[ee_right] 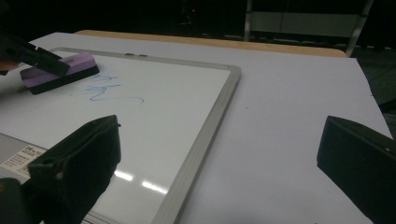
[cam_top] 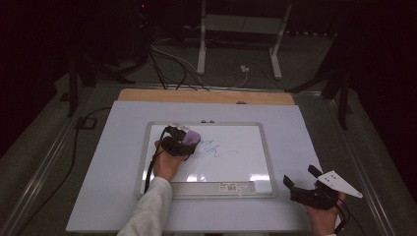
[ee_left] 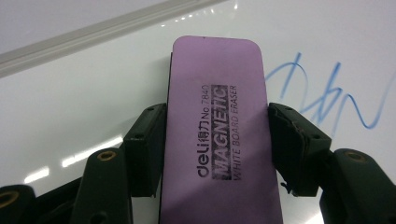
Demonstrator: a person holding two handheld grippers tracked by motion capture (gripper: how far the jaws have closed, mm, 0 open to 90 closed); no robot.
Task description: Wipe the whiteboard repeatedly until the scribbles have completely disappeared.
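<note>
A small whiteboard (cam_top: 157, 129) with a silver frame lies on the white table sheet. Blue scribbles (cam_top: 216, 149) cross its middle. My left gripper (cam_top: 189, 142) is shut on a purple magnetic whiteboard eraser (ee_left: 217, 126), which rests on the board just left of the blue scribbles (ee_left: 327, 93). In the right gripper view the eraser (ee_right: 60, 70) sits at the far left beside the blue scribbles (ee_right: 105, 91). My right gripper (cam_top: 300, 177) stands open off the board's lower right corner, with nothing between its jaws.
The white sheet (cam_top: 300, 132) covers a wooden tabletop (cam_top: 206, 96) whose far edge shows. A label strip (cam_top: 228, 187) runs along the board's near frame. Cables (cam_top: 167, 64) and a white stand (cam_top: 236, 29) lie on the floor beyond the table.
</note>
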